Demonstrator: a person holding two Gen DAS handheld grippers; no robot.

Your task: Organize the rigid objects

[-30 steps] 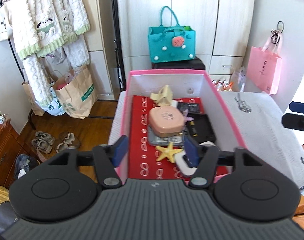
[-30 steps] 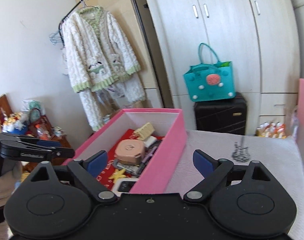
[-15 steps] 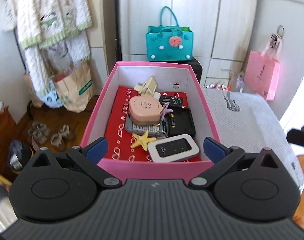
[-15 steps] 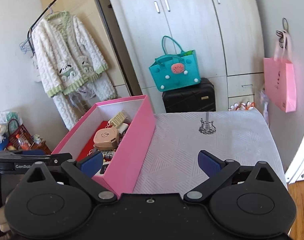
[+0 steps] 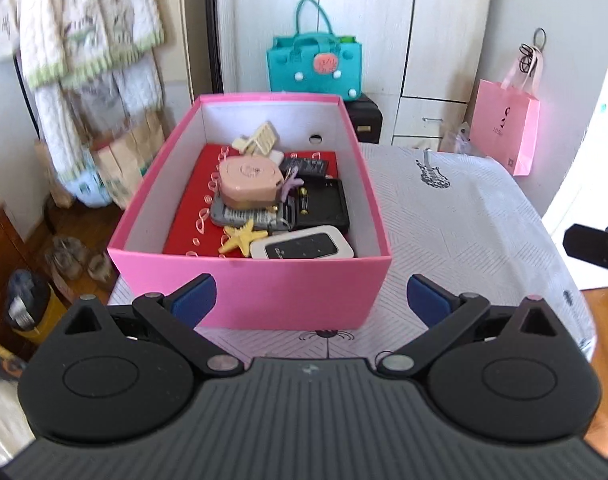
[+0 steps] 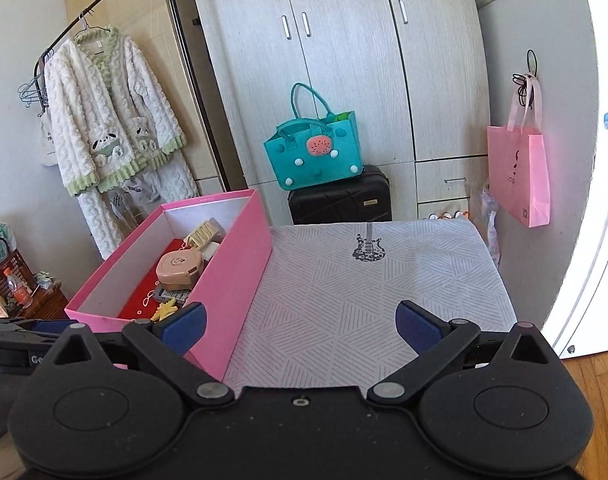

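Observation:
A pink box [image 5: 156, 184] stands on the left part of a table with a white patterned cloth [image 5: 456, 216]. Inside lie a white pocket device [image 5: 302, 246], a yellow starfish [image 5: 242, 236], a pink round case [image 5: 250, 178], a black charger [image 5: 324, 204] and a cream hair clip [image 5: 260, 140]. My left gripper [image 5: 310, 298] is wide open and holds nothing, just short of the box's near wall. My right gripper [image 6: 300, 326] is also open and holds nothing, over the cloth beside the box's right wall [image 6: 232, 280].
A teal bag [image 6: 312, 152] sits on a black suitcase [image 6: 340, 200] behind the table, before a wardrobe [image 6: 344, 60]. A pink paper bag [image 6: 520, 176] hangs at the right. A fluffy robe [image 6: 108, 128] hangs on a rack at the left. Wooden floor [image 6: 600, 384] lies beyond the table's right edge.
My left gripper opened and let go of the white pocket device, which now lies in the box. It then drew back from the box. My right gripper swung right, toward the bare cloth.

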